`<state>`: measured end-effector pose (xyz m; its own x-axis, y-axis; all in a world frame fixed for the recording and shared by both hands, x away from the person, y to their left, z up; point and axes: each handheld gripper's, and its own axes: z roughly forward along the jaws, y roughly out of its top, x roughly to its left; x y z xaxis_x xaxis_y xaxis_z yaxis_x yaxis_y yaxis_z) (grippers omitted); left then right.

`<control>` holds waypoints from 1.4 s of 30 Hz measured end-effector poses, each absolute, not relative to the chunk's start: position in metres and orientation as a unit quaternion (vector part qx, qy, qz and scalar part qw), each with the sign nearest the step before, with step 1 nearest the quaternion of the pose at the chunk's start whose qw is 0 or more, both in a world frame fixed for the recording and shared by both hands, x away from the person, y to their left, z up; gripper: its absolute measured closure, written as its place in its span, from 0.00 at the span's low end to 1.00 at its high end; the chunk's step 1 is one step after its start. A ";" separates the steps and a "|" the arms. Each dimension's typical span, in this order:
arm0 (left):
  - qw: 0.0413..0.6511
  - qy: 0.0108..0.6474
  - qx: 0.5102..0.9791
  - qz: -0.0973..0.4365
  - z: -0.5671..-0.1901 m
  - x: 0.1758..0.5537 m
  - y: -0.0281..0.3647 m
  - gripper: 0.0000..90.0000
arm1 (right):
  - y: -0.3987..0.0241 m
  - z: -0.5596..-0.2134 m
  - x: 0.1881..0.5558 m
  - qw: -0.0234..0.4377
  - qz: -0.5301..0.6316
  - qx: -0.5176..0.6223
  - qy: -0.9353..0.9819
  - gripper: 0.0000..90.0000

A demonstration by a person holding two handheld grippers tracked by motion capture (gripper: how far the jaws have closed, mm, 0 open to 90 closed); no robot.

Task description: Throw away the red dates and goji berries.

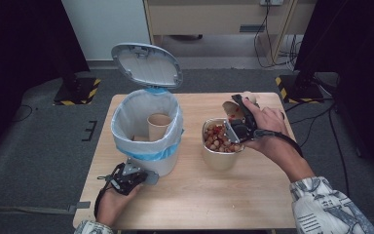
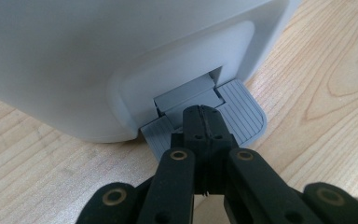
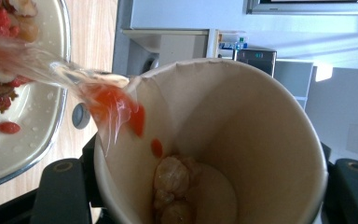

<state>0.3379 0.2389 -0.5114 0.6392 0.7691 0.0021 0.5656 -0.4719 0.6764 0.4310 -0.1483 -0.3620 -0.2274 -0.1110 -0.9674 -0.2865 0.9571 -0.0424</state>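
Observation:
A white pedal bin (image 1: 146,131) stands at the table's left with its grey lid (image 1: 146,64) raised; a paper cup (image 1: 158,125) lies inside its liner. My left gripper (image 1: 148,178) is shut, and in the left gripper view its tips (image 2: 201,114) rest on the bin's grey pedal (image 2: 244,116). My right gripper (image 1: 237,116) is shut on a second paper cup (image 3: 242,140), tipped over a metal container (image 1: 219,158). Liquid with red berries (image 3: 114,105) runs out of the cup's rim toward the container (image 3: 42,140). Pale lumps (image 3: 172,179) stay in the cup's bottom.
The metal container holds nuts and red berries (image 1: 218,139). The wooden table (image 1: 209,200) has bare room in front of the bin and container. Dark stands with yellow-black feet (image 1: 80,92) flank the far side, and cables trail on the floor at the right.

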 end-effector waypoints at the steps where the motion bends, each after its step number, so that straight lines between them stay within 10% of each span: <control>1: 0.328 0.395 0.844 0.155 -0.511 0.338 0.239 1.00 | -0.148 -0.363 0.431 0.609 0.070 -0.131 0.779 0.33; 42: 0.328 0.396 0.844 0.155 -0.511 0.338 0.239 1.00 | -0.145 -0.357 0.424 0.634 0.030 -0.172 0.753 0.33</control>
